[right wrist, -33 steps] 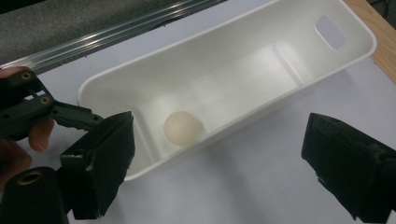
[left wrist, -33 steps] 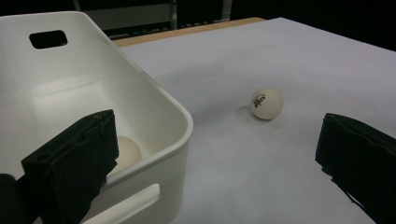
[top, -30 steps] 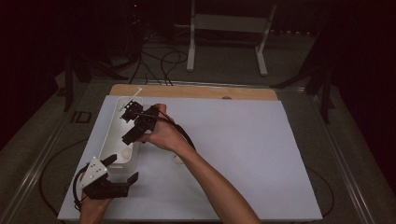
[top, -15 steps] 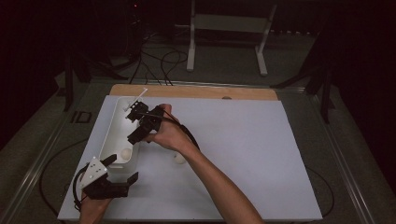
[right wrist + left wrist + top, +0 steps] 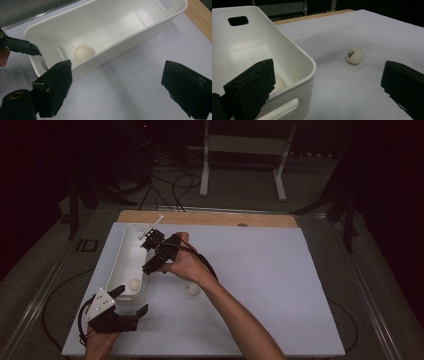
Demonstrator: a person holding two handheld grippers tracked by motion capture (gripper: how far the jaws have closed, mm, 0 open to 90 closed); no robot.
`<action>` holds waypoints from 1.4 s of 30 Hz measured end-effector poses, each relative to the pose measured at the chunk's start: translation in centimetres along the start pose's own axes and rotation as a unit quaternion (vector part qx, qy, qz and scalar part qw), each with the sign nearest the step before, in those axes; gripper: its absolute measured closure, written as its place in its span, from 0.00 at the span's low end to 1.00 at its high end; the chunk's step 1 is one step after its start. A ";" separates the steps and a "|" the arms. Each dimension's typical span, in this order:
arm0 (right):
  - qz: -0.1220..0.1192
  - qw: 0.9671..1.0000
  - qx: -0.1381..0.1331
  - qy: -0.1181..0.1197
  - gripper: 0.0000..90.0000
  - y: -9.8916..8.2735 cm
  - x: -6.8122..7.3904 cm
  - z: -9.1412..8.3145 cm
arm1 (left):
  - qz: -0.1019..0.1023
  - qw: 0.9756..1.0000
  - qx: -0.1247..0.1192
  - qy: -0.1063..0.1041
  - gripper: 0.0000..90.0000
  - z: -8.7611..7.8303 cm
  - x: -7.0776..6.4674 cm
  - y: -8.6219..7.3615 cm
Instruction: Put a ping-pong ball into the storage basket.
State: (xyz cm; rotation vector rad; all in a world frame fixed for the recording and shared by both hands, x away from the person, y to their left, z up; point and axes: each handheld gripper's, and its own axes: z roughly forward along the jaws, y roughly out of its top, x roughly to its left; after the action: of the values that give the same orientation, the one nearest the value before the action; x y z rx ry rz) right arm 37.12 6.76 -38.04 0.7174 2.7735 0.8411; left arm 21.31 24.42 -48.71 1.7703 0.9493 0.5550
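A long white bin (image 5: pixel 120 262) stands on the left of the white mat, with one white ball (image 5: pixel 134 284) in its near end. A second white ball (image 5: pixel 192 290) lies on the mat right of the bin. My right gripper (image 5: pixel 149 255) hovers open at the bin's right wall, jaws empty; its own view looks down at the bin (image 5: pixel 105 30) and the ball inside (image 5: pixel 84 53). My left gripper (image 5: pixel 131 301) is open astride the bin's near right corner (image 5: pixel 307 65), with one jaw inside beside the ball (image 5: pixel 279 83). The loose ball (image 5: pixel 355 55) lies beyond.
A white stick-like object (image 5: pixel 151 226) rests across the bin's far rim. A wooden board edge (image 5: pixel 210 217) borders the mat (image 5: pixel 280 285) at the back. Cables and a white stand (image 5: pixel 240 165) are on the floor beyond.
My right gripper has shifted slightly to the right, from over the bin to its right wall. The left gripper and both balls have stayed put.
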 end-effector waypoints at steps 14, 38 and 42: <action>0.008 1.000 0.004 -0.006 0.11 -0.9 -0.9 -0.2 | -0.001 1.000 0.000 -0.001 0.00 0.1 0.0 0.0; 0.015 1.000 0.017 -0.019 0.11 -2.4 -2.1 -0.5 | -0.002 1.000 0.000 -0.002 0.00 0.1 0.0 0.0; 0.020 0.999 0.017 -0.020 0.11 -2.7 -2.4 -0.6 | -0.002 1.000 0.000 -0.002 0.00 0.1 -0.1 0.0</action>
State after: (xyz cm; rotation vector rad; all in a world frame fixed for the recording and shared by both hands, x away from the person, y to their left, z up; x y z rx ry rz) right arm 37.97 3.31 -39.06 0.7897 2.7528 0.7814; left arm 21.35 24.32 -48.73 1.7685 0.9496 0.5499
